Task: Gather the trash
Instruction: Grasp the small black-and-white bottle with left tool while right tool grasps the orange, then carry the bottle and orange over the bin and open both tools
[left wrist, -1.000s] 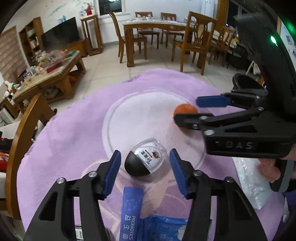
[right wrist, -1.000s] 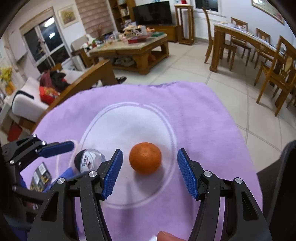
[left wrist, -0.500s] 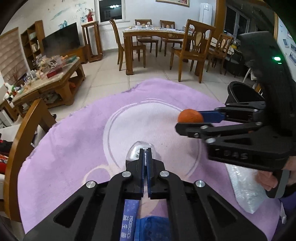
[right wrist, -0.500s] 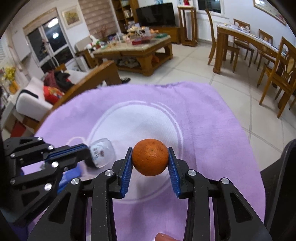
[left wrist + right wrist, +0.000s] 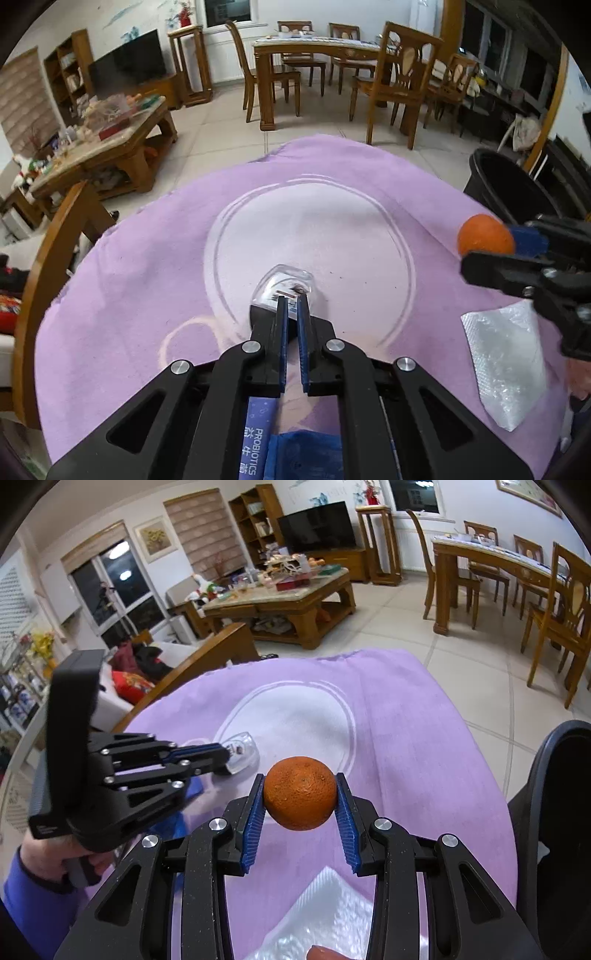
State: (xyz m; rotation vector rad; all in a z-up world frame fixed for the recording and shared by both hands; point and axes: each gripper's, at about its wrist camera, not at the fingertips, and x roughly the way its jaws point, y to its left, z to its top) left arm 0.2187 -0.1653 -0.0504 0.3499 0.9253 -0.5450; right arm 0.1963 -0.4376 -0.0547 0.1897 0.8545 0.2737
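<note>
Orange (image 5: 300, 793): round, dimpled matte peel; pinched between the ribbed blue pads (image 5: 252, 821) of the right gripper (image 5: 300, 814) and lifted clear of the cloth, near the cloth's right edge beside the bin.
Bottle (image 5: 287, 288): small, clear glossy plastic with a printed label and a dark end; clamped in the left gripper (image 5: 292, 314), whose jaws are almost pressed together on it, over the pale ring at the cloth's middle.
Cloth (image 5: 147, 280): soft purple fabric with a fuzzy nap and a white double-ring print.
Bin (image 5: 517, 192): black, smooth-walled, open-topped, just off the cloth's right edge.
Bubble wrap (image 5: 506, 373): clear, pebbled sheet, lying flat at the near right edge of the cloth.
Sachet (image 5: 255, 443): glossy blue strip printed "PROBIOTICS", at the near edge under the left gripper.
Left hand (image 5: 55, 856): purple sleeve, wrapped around the left gripper's handle, gripper pointing level across the cloth.
</note>
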